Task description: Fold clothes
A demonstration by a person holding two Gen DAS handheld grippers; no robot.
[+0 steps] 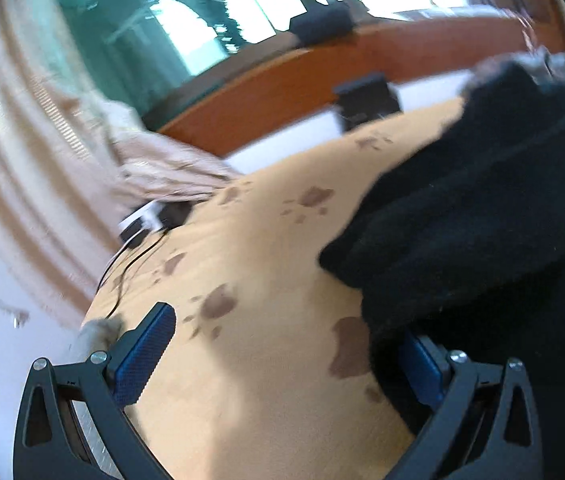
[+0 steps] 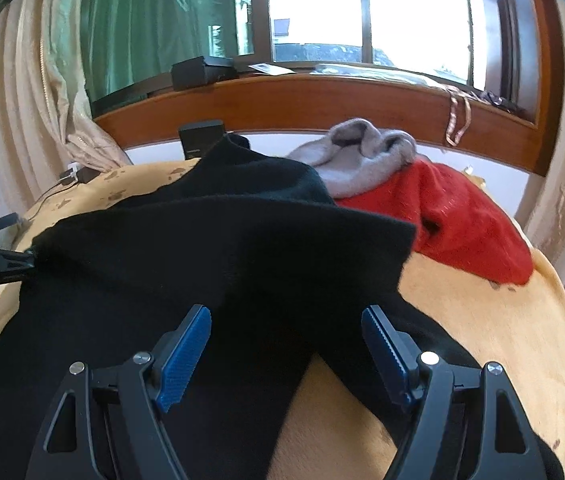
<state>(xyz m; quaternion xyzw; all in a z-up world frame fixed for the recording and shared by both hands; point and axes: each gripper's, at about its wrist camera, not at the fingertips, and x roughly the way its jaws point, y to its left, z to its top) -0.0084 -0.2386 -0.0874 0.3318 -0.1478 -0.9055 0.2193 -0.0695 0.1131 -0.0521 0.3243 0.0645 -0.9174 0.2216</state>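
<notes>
Right now the black sweater [image 2: 210, 240] lies spread over the yellow paw-print blanket [image 2: 494, 332] on the bed, and everything turns on which way it lies from each pair of fingers. My right gripper [image 2: 286, 344] hangs directly above the garment with its fingers [image 2: 184, 356] wide apart and nothing between them; below the gap I see black cloth parting into two lobes with a wedge of blanket showing between. The sweater's length seems to run away from me toward the window, where a narrower dark part rises near the wooden headboard [image 2: 322, 100].

My left gripper [image 1: 286, 356] sits off the sweater's left side, fingers equally wide and holding nothing. Its left finger [image 1: 146, 356] is over bare blanket, while its right finger is half buried at the edge of the black sweater [image 1: 482, 216], which lies to the right in that view. I cannot tell whether that pad touches the cloth or only sits behind a fold; the frame is blurred.

So I judge the right hand nearer to the body of the garment, and the left better placed for the side edge. A grey garment [image 2: 358, 160] and a red knit [image 2: 454, 216] sit heaped beyond, just beside the sweater's far right, apart from both grippers.
</notes>
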